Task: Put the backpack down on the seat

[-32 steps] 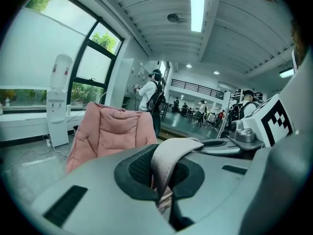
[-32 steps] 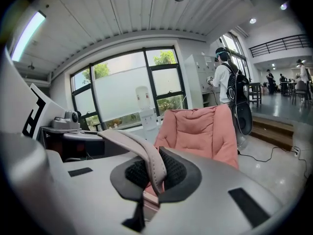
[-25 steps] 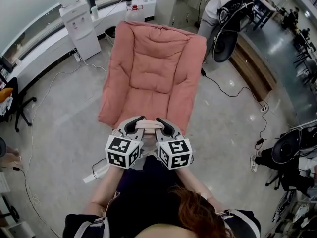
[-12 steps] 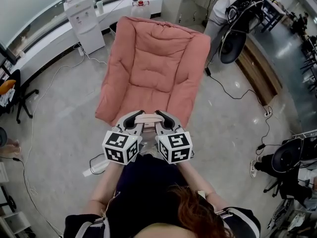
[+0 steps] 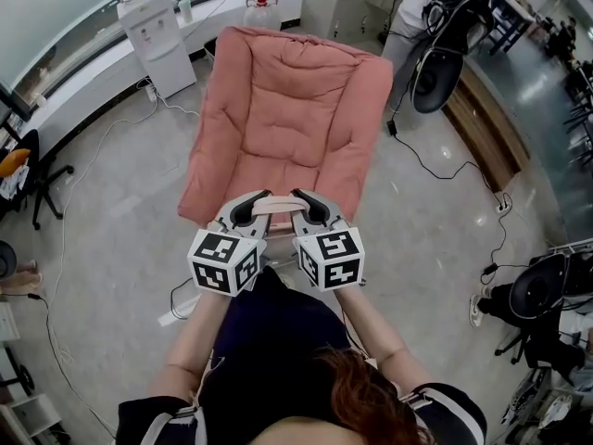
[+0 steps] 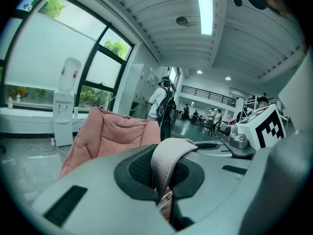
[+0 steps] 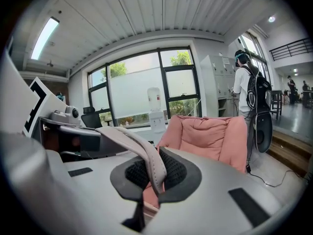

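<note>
1. Gripping a pale backpack strap (image 6: 168, 155) in the left tool (image 6: 164, 187), with the pads pressed shut on it.
2. Pinching the other end of the same strap in the right tool (image 7: 146, 182), likewise clamped tight on it.
3. Holding the strap level between both tools, just short of the front edge of the seat (image 5: 287, 119) and not touching it. Hiding the rest of the bag beneath the tools.
4. Facing a padded, quilted pink seat with raised sides, resting on a glossy grey floor (image 5: 111, 230).
5. Looking down on thin cables (image 5: 435, 167) snaking over that floor on both sides of the seat.
6. Looking past the seat to a white water dispenser (image 5: 157, 28) standing by tall dark-framed windows (image 6: 49, 58), with green trees showing outside.
7. Passing a low wooden step (image 5: 482, 133) along the right, and a person (image 7: 247, 89) in a white top and a dark pack standing beyond the seat's far right corner.
8. Working under a ribbed white ceiling (image 7: 146, 13) with a long bright lamp (image 6: 205, 6) set into it.
</note>
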{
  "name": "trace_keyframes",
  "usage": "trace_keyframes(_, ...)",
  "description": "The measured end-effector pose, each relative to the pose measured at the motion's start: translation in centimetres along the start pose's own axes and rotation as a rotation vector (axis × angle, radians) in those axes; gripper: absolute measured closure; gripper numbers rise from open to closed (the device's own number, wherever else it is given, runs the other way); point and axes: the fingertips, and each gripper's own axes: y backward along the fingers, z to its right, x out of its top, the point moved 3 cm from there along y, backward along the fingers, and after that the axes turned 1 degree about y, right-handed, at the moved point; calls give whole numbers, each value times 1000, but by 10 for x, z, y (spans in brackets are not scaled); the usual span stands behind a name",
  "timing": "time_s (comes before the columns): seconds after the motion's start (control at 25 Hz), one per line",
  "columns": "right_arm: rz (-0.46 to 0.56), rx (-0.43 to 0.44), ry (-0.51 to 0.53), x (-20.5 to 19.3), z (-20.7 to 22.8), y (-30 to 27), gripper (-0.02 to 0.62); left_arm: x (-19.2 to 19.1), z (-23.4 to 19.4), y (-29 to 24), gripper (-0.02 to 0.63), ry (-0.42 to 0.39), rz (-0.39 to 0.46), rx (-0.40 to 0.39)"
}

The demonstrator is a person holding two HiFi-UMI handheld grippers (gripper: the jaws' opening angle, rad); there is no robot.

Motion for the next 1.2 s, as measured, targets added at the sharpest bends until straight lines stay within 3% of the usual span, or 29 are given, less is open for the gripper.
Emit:
trace_keyframes(0.24, -13, 35, 23, 14, 0, -13, 561, 12, -10, -3, 589, 12, -6, -1)
trace_keyframes(0.72, -41, -3, 136, 49, 31, -56, 561, 41, -33, -42, 589, 16, -19, -45)
trace_keyframes(1.2, -150, -21, 242, 34, 59, -119, 560, 16, -78, -92, 589, 13, -83, -34)
